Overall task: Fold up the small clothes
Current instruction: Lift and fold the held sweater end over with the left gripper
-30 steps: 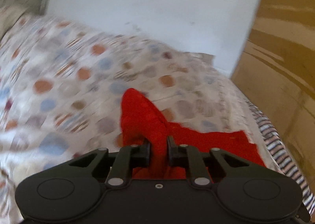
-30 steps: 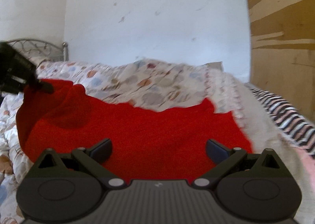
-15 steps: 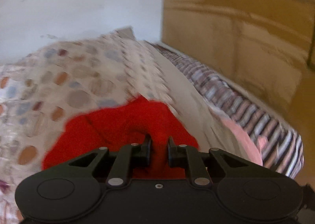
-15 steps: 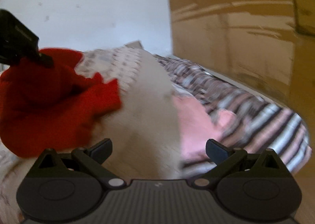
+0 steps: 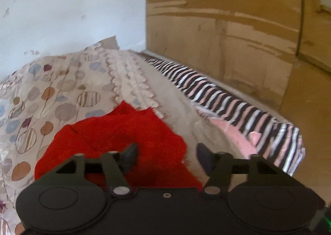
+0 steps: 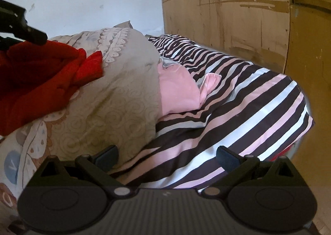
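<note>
Red fleece, bunched into a loose heap, is the small garment (image 5: 115, 137) I am folding; it lies on the patterned duvet (image 5: 62, 90) of the bed, near the duvet's scalloped edge. My left tool (image 5: 166, 155) hovers just over its near side. Its jaws have just been opening and now stand wide apart, with the cloth lying under and between them but no pad pressing on it. In the right wrist view the same red heap (image 6: 37, 82) sits at the far left, and one dark finger of my left tool (image 6: 31, 35) reaches in just above it.

My right tool (image 6: 167, 157) is well apart from the garment, off to its right. Its jaws are spread wide and hold nothing; below them lie the beige border of the duvet (image 6: 115, 111) and a striped sheet (image 6: 238, 111) in brown, pink and white. A pink pillow (image 6: 178, 92) pokes out between the duvet edge and the stripes.

Beyond the bed stands a pale wall (image 5: 72, 7) with a few marks on it, and to the right a worn wooden panel (image 5: 227, 28) runs beside the striped side of the mattress.
</note>
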{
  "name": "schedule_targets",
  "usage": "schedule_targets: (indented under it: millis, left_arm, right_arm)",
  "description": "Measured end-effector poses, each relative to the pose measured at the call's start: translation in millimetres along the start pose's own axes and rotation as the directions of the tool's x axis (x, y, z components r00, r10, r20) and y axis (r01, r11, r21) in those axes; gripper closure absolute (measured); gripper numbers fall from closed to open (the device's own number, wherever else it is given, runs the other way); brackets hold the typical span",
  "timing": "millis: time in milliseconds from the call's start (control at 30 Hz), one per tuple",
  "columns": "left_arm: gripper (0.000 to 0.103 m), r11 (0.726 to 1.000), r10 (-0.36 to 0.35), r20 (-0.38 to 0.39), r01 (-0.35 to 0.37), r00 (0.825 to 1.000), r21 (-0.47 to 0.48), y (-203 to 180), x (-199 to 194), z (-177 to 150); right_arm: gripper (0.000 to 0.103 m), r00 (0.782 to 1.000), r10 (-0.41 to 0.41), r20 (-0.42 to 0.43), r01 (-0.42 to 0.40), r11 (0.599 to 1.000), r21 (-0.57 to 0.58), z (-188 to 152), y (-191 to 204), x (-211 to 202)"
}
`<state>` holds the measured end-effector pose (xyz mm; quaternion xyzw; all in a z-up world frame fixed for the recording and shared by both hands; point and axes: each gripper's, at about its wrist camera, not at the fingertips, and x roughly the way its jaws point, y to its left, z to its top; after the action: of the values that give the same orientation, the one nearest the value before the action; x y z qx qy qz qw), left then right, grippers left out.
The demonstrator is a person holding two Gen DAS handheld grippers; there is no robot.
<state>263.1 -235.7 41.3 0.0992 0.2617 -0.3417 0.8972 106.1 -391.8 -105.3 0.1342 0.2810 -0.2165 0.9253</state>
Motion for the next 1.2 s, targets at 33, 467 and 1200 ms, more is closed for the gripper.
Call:
schedule_targets:
  millis: [33, 467, 1200]
  left_arm:
    - [0.021, 1.000, -0.015, 0.017, 0.015, 1.000, 0.000, -1.9, -5.9, -1.1]
    - [0.001, 0.997, 0.055, 0.208, -0.043, 0.977, -0.062, 28.0, -74.9, -25.0]
    - [0.035, 0.992, 0.128, 0.025, -0.129, 0.991, 0.016, 104.8, -9.5, -51.6]
  right_arm:
    - [0.000, 1.000, -0.001, -0.001, 0.001, 1.000, -0.001, -0.1, -0.7, -0.7]
    - [0.000, 0.998, 0.018, 0.055, -0.019, 1.000, 0.008, 16.6, 2.3, -9.9]
    - [0.016, 0.681, 0.718, -0.146, -0.661, 0.688, 0.300, 196.0, 64.9, 107.8]
